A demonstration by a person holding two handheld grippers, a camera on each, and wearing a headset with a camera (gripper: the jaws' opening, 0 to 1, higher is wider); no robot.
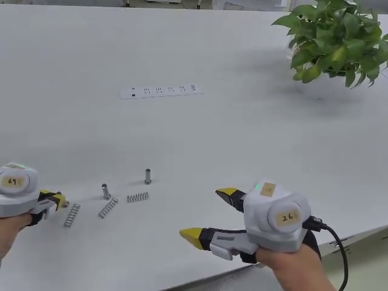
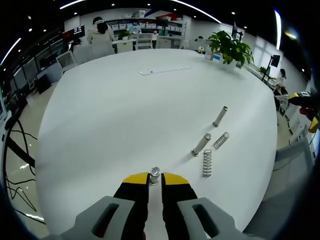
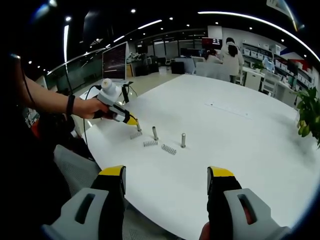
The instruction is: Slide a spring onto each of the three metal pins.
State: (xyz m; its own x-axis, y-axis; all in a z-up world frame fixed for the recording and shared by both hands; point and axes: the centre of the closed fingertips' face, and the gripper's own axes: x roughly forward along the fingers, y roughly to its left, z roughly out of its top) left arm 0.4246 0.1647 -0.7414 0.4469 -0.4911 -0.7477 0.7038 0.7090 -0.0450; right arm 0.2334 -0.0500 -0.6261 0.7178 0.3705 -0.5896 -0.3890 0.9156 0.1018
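My left gripper point(image 1: 60, 200) sits low at the table's left and is shut on a short metal pin point(image 2: 155, 173), held upright between its yellow tips point(image 2: 136, 179). Two more pins point(image 1: 106, 191) point(image 1: 148, 176) stand upright on the white table. Three loose springs lie flat near them: one point(image 1: 72, 215) just beside the left gripper, one point(image 1: 108, 207) by the nearer pin, one point(image 1: 137, 197) further right. My right gripper point(image 1: 207, 213) hovers open near the front edge, right of the springs, with nothing between its jaws. In the right gripper view the pins point(image 3: 155, 133) point(image 3: 183, 140) stand ahead of its open jaws.
A white power strip point(image 1: 160, 91) lies further back on the white table point(image 1: 242, 133). A green potted plant point(image 1: 336, 36) stands at the far right. The table's front edge point(image 1: 364, 233) runs close behind the right gripper. People stand far off in the office.
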